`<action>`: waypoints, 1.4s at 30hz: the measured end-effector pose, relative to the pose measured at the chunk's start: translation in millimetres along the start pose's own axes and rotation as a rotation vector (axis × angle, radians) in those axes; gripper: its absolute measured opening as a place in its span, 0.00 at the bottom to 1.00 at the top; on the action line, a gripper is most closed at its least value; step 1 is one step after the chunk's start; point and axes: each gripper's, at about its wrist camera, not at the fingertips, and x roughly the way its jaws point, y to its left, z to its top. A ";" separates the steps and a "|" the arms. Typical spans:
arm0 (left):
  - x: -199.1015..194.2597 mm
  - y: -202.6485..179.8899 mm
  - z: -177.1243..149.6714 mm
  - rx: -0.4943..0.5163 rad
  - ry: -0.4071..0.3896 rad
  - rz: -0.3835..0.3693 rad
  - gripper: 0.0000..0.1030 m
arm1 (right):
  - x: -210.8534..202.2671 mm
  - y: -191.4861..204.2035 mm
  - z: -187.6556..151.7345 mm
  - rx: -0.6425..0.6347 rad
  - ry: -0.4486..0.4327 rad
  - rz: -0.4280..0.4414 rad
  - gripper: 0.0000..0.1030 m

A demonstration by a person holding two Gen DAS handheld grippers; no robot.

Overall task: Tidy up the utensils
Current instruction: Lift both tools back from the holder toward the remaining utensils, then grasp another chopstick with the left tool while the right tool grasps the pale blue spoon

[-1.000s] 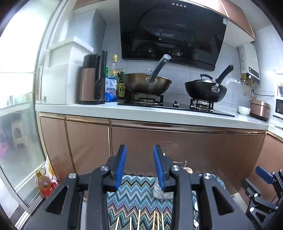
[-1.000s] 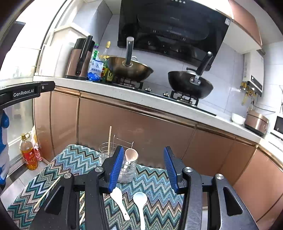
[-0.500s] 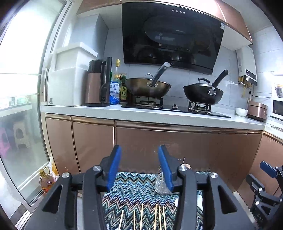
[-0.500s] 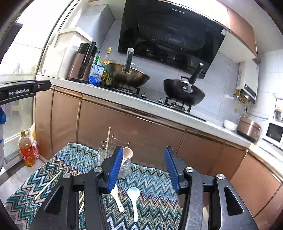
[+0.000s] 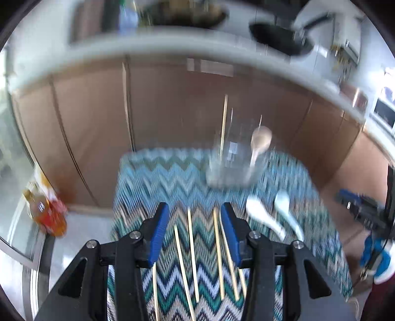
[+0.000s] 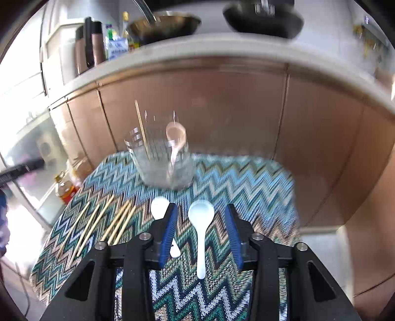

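Two grippers over zigzag mat [image 6: 246, 187]: left gripper [image 5: 195, 222] fingers spread above chopsticks [image 5: 191, 247]; right gripper [image 6: 201, 222] fingers closing, astride white spoon [image 6: 201, 222], untouched.

From the left tongs the whole room smears: the glass holder [image 5: 230, 160] ahead is a grey blur, its rim lost. The chopsticks [image 5: 192, 256] between the blue pads run off the bottom edge, ends unseen. From the right tongs, the left pad covers the middle of one white spoon [image 6: 160, 203]. The pans [image 6: 263, 21] far ahead are cut by the top edge.
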 end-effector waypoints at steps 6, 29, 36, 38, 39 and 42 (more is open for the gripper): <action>87.3 14.7 -10.7 -0.063 0.269 -0.028 0.28 | 59.5 -24.9 0.8 0.014 0.135 0.117 0.31; 204.7 0.7 8.0 -0.040 0.537 -0.042 0.09 | 187.7 -35.1 25.9 -0.084 0.417 0.315 0.16; 193.6 0.1 17.5 -0.035 0.490 -0.060 0.10 | 182.6 -31.8 25.9 -0.094 0.397 0.326 0.18; 190.8 6.3 21.8 -0.029 0.490 -0.057 0.10 | 178.2 -32.7 29.1 -0.098 0.389 0.326 0.21; 190.4 10.0 22.3 -0.030 0.494 -0.049 0.10 | 177.7 -33.8 30.2 -0.100 0.390 0.322 0.22; 189.8 24.9 19.3 -0.039 0.518 -0.043 0.10 | 182.1 -37.3 30.0 -0.105 0.408 0.319 0.25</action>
